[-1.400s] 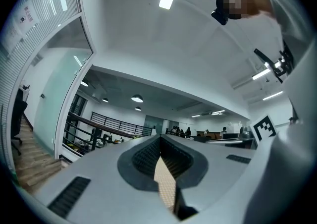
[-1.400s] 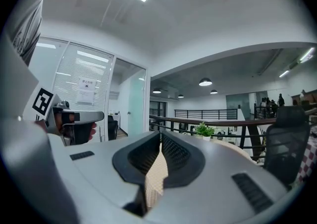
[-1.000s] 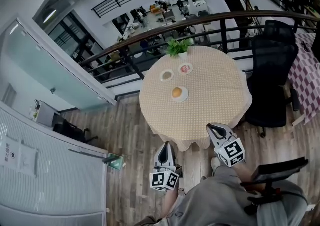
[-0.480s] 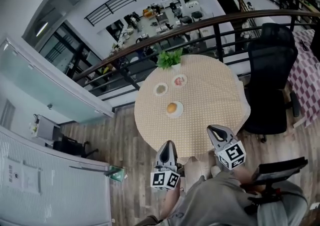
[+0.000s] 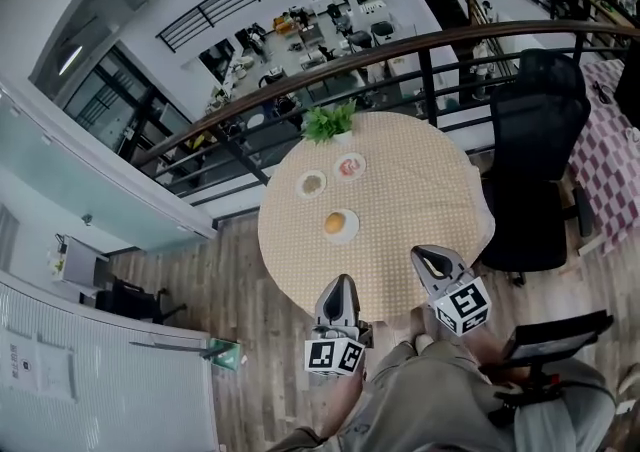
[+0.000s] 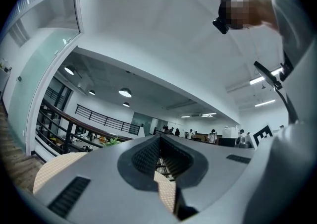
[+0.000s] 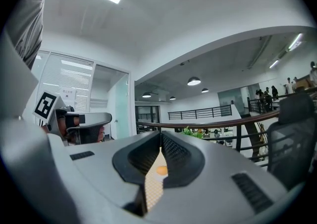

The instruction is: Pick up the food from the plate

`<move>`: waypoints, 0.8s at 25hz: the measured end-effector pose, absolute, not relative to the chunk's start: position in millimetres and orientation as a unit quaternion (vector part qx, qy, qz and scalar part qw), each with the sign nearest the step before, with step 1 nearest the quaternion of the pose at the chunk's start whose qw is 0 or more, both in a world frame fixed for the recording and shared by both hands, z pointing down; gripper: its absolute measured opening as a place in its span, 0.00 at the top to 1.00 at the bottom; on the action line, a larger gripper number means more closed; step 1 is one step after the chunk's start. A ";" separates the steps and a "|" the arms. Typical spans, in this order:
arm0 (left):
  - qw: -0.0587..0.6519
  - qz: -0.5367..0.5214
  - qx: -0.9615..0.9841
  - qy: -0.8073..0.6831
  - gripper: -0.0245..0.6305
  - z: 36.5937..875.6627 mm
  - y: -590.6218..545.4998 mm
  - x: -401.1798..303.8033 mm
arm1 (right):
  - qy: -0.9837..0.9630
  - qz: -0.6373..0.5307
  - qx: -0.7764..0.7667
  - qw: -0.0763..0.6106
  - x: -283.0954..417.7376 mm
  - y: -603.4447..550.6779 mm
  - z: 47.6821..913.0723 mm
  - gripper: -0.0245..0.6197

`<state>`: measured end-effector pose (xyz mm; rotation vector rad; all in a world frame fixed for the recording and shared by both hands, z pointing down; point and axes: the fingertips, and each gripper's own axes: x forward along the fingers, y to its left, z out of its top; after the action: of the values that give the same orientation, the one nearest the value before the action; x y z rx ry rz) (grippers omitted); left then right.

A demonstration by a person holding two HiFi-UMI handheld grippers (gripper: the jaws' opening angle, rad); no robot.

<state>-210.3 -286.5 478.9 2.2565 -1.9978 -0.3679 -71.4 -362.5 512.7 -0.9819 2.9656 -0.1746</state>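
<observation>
An orange round food [image 5: 333, 223] lies on a white plate [image 5: 347, 231] near the middle of the round table [image 5: 420, 200] with its beige checked cloth. Two more small plates, one [image 5: 312, 183] and another [image 5: 349, 166], sit behind it. Both grippers hang short of the table's near edge, away from the plates. My left gripper [image 5: 340, 286] [image 6: 159, 138] is shut with nothing in it. My right gripper [image 5: 424, 254] [image 7: 161, 136] also has its jaws together and empty; the orange food [image 7: 162, 170] shows through the hollow between them.
A green potted plant [image 5: 327, 123] stands at the table's far edge, against a dark railing [image 5: 400, 48] over a lower floor. A black office chair [image 5: 545, 150] stands right of the table. A glass partition [image 5: 90, 190] runs along the left.
The table and plates have drawn nearer and slid down-left in the head view. Both grippers stay shut in front of the person, now close to the table's edge.
</observation>
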 end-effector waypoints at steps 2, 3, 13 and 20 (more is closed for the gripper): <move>0.054 -0.128 0.745 -0.652 0.95 480.0 -288.7 -210.2 | 0.946 -0.055 -0.318 0.004 -70.1 -362.3 510.5 0.93; 0.052 -0.131 0.749 -0.648 0.95 478.3 -289.4 -209.4 | 0.945 -0.056 -0.321 0.001 -69.0 -362.4 508.8 0.93; 0.025 -0.111 0.772 -0.625 0.95 461.4 -299.3 -209.5 | 0.934 -0.056 -0.353 0.013 -66.6 -372.1 496.9 0.93; 0.036 -0.107 0.773 -0.624 0.95 470.1 -298.2 -222.3 | 0.931 -0.071 -0.357 0.006 -79.7 -367.8 504.6 0.93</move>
<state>-222.3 -298.2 470.1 2.3760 -1.9159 -0.3278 -79.7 -367.8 504.6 -1.1168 2.9146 -0.2223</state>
